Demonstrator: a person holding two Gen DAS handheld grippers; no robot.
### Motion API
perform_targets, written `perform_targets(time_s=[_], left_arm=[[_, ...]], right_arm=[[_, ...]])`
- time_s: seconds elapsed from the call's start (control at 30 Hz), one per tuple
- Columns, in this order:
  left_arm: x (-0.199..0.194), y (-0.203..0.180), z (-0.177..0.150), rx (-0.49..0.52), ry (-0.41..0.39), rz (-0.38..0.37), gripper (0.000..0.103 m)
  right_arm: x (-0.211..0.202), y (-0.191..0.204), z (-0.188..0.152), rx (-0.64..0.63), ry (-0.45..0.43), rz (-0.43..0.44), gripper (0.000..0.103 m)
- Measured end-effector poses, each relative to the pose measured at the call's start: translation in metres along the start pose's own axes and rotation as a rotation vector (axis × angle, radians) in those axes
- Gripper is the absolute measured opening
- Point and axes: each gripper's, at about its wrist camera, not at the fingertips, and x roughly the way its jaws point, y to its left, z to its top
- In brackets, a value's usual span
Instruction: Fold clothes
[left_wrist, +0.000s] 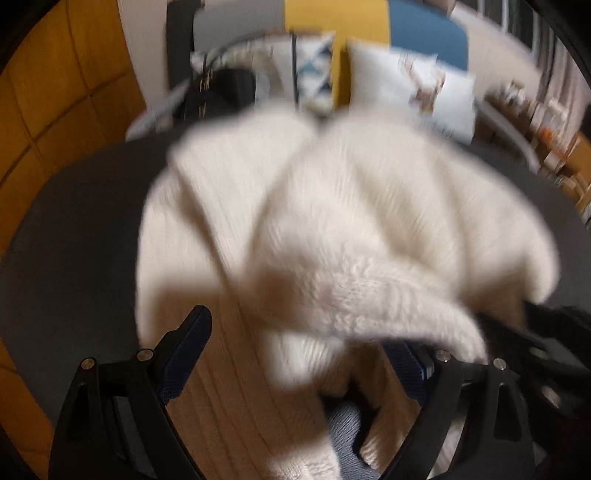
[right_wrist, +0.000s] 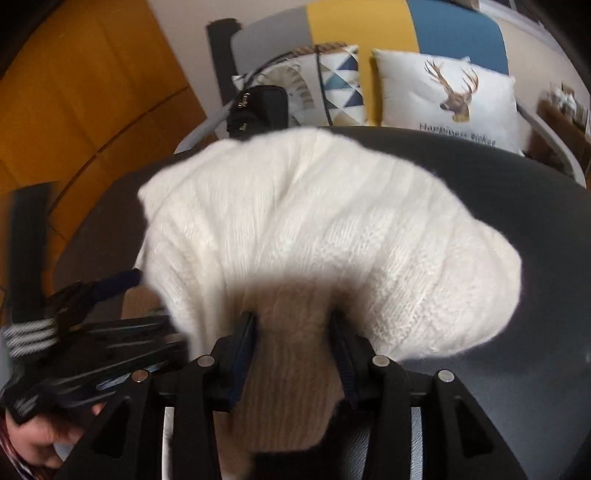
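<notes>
A white knitted sweater (left_wrist: 351, 206) (right_wrist: 295, 221) lies bunched on a dark grey round table (left_wrist: 74, 229) (right_wrist: 517, 206). My right gripper (right_wrist: 292, 317) is at the sweater's near edge, and a thick bunch of knit fills the gap between its pads. My left gripper (left_wrist: 299, 332) stands wide open over the near part of the sweater. A fold of knit drapes across its right finger (left_wrist: 406, 365), while its left finger (left_wrist: 192, 332) is bare. In the right wrist view the left gripper (right_wrist: 92, 291) shows blurred at the left, held by a person's hand (right_wrist: 37, 439).
Behind the table stands a sofa with a deer cushion (right_wrist: 443, 96), a cushion with a triangle pattern (right_wrist: 340, 85) and a black bag (right_wrist: 262, 107). An orange wooden floor (right_wrist: 92, 92) lies to the left. Bare tabletop shows to the right of the sweater.
</notes>
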Motion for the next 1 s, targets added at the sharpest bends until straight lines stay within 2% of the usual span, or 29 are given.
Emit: perform_targets(time_s=[0.1, 0.23, 0.37, 0.43, 0.47, 0.57, 0.67, 0.77, 0.83, 0.87, 1.0], left_arm=[[0.005, 0.018, -0.021, -0.122, -0.022, -0.04, 0.097], [-0.001, 0.022, -0.045, -0.077, -0.1, -0.048, 0.1], [-0.007, 0.023, -0.057, -0.057, -0.127, -0.059, 0.1], [-0.009, 0.025, -0.062, -0.052, -0.137, -0.065, 0.1], [-0.009, 0.026, -0.065, -0.05, -0.142, -0.067, 0.1], [-0.01, 0.025, -0.068, -0.044, -0.149, -0.063, 0.1], [-0.01, 0.025, -0.07, -0.045, -0.151, -0.062, 0.1], [-0.012, 0.026, -0.073, -0.048, -0.158, -0.067, 0.1], [-0.011, 0.028, -0.075, -0.05, -0.164, -0.07, 0.1], [-0.011, 0.03, -0.076, -0.05, -0.166, -0.071, 0.1], [-0.004, 0.033, -0.078, -0.054, -0.176, -0.075, 0.1]], right_arm=[[0.0, 0.002, -0.029, -0.044, -0.003, 0.008, 0.044], [-0.007, -0.019, -0.06, 0.029, -0.034, 0.082, 0.047], [-0.016, -0.021, -0.07, 0.002, -0.04, 0.068, 0.048], [-0.025, -0.024, -0.065, -0.005, 0.001, 0.047, 0.048], [-0.037, -0.029, -0.058, 0.012, -0.035, 0.031, 0.048], [-0.077, -0.045, -0.03, 0.081, -0.215, 0.005, 0.048], [-0.086, -0.056, 0.01, 0.129, -0.269, 0.006, 0.048], [-0.057, -0.055, 0.05, 0.1, -0.225, -0.05, 0.048], [-0.017, -0.047, 0.06, 0.091, -0.103, -0.075, 0.048], [0.002, -0.042, 0.055, 0.084, -0.035, -0.074, 0.048], [0.012, -0.005, 0.012, -0.065, -0.064, -0.132, 0.05]])
